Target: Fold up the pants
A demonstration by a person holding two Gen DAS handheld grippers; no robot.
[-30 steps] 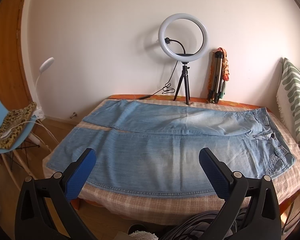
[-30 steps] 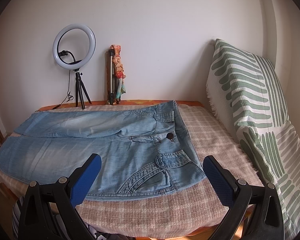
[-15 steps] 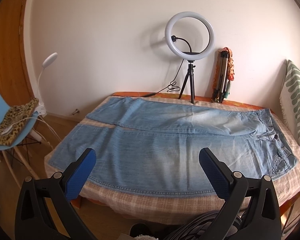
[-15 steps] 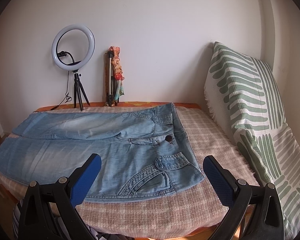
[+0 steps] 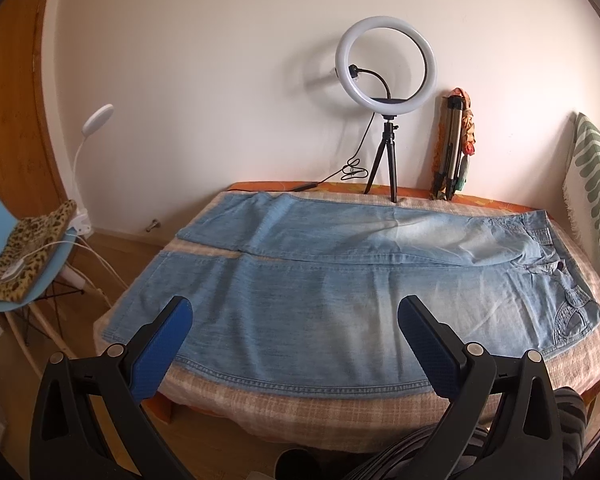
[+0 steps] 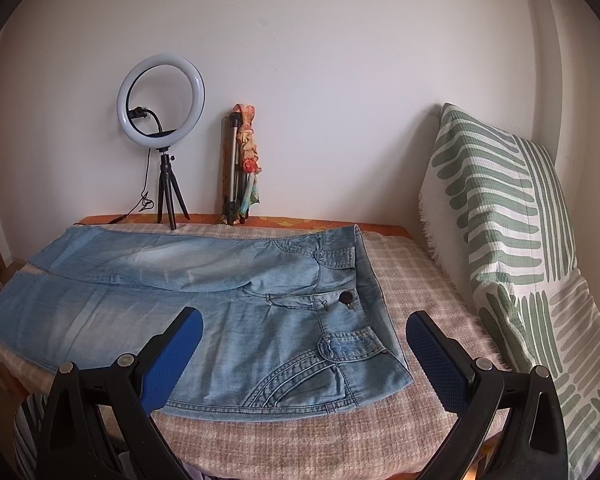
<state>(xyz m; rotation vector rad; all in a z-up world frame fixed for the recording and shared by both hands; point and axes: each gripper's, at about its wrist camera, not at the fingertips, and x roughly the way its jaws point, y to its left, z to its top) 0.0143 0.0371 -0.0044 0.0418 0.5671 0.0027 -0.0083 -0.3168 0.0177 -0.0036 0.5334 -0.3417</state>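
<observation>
The table (image 5: 284, 404), draped in a pale checked cloth, is filling most of the room in front of me, and the pants (image 5: 340, 288) are lying flat across it: light blue denim, both legs side by side and running toward the left, the waistband and dark button (image 6: 345, 298) sitting at the right end. The nearer leg is reaching almost to the table's front edge.

A green-and-white patterned cushion (image 6: 508, 240) is leaning against the wall to the right of the table, near the waistband but apart from it. A blue chair (image 5: 16, 276) is standing off to the left with a leopard-print cloth (image 5: 28, 256) draped on it and a white lamp (image 5: 96, 120) rising behind.

At the back edge a ring light (image 5: 386, 70) is standing on a small black tripod, and a folded tripod (image 5: 452, 148) is propped against the wall just beside it.

The left gripper (image 5: 294, 320) is hovering above the near leg, its blue fingers spread wide and holding nothing. The right gripper (image 6: 304, 334) is hanging over the hip pocket, fingers likewise spread wide, touching no fabric.
</observation>
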